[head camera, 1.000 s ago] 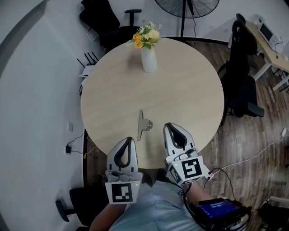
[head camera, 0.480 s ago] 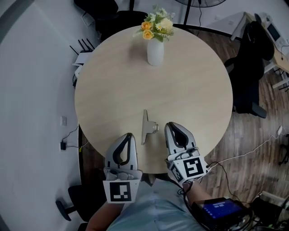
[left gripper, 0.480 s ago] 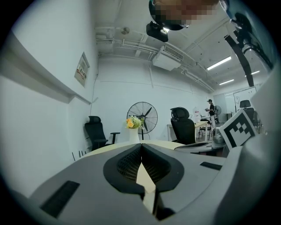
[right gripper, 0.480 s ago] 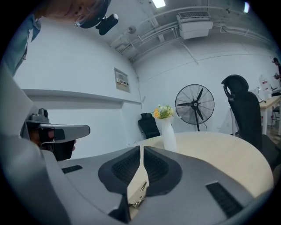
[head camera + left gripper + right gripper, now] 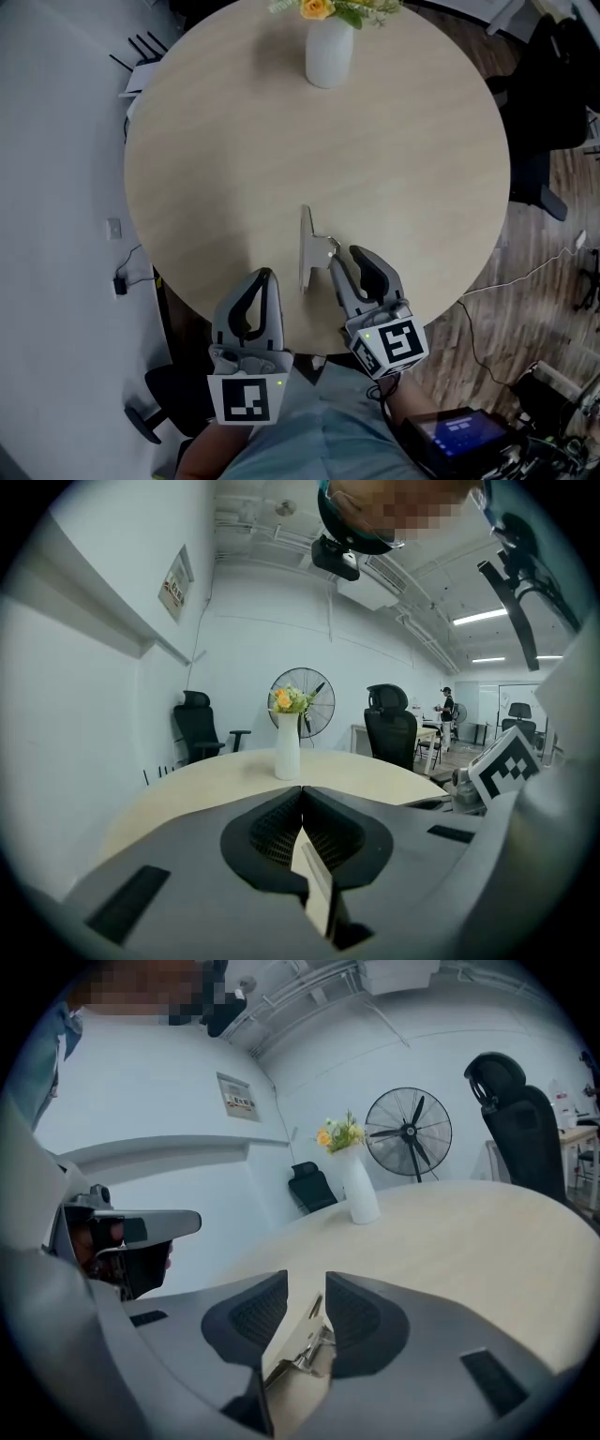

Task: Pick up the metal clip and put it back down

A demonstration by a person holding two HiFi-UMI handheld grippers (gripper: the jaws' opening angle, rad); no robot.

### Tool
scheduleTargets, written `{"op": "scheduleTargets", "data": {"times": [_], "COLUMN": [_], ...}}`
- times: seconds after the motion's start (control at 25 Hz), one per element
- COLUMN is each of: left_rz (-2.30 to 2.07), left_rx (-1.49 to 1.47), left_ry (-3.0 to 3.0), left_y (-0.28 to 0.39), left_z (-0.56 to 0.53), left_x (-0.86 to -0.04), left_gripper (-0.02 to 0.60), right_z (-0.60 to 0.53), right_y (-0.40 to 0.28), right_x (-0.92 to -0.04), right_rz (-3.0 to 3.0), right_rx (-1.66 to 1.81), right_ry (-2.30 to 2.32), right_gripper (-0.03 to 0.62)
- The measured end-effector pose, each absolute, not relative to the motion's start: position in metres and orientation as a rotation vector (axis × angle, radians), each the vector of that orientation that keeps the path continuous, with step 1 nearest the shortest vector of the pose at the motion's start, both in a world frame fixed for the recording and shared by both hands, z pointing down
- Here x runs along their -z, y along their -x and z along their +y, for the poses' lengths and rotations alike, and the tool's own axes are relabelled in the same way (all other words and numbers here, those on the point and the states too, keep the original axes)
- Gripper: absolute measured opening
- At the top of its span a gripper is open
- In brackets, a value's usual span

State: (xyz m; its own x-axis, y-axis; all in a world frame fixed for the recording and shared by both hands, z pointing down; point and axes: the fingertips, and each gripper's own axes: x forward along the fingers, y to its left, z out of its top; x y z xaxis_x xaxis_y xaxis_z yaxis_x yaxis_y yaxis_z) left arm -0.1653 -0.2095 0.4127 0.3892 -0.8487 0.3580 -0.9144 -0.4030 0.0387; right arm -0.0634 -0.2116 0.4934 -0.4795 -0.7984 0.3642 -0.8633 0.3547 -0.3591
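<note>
The metal clip [image 5: 307, 247] lies on the round beige table [image 5: 394, 169] near its front edge, with its wire handles [image 5: 328, 247] pointing right. In the right gripper view the clip [image 5: 302, 1352] shows low in the gap between the jaws. My right gripper [image 5: 345, 255] stands open just right of the clip, its left fingertip close to the handles. At the table's front edge, left of the clip, my left gripper [image 5: 262, 276] is shut on nothing. The left gripper view shows its jaws meeting at the left gripper [image 5: 302, 789].
A white vase [image 5: 329, 52] with yellow flowers stands at the table's far side, also seen as the vase [image 5: 287, 747] and the vase [image 5: 360, 1194]. Black office chairs [image 5: 548, 103] and a standing fan [image 5: 409, 1134] ring the table. A tablet [image 5: 455, 439] hangs at my lower right.
The head view has shifted forward over the table. My right gripper has swung left, up to the clip's handles. The left gripper holds its place at the table edge.
</note>
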Motion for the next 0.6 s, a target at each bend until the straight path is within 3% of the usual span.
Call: {"op": "scheduleTargets", "data": {"times": [0.6], "left_rz": [-1.427], "left_rx": [-0.569], "left_ry": [-2.279], "left_y": [0.176], "left_z": [-0.221], "left_x": [-0.511], "left_gripper": [0.02], "right_z": [-0.213], "right_y": [0.078], "right_x": [-0.581], "right_rz": [-2.347], "right_rx": [-1.036], "right_ry": [-1.48], "right_gripper": [0.135]}}
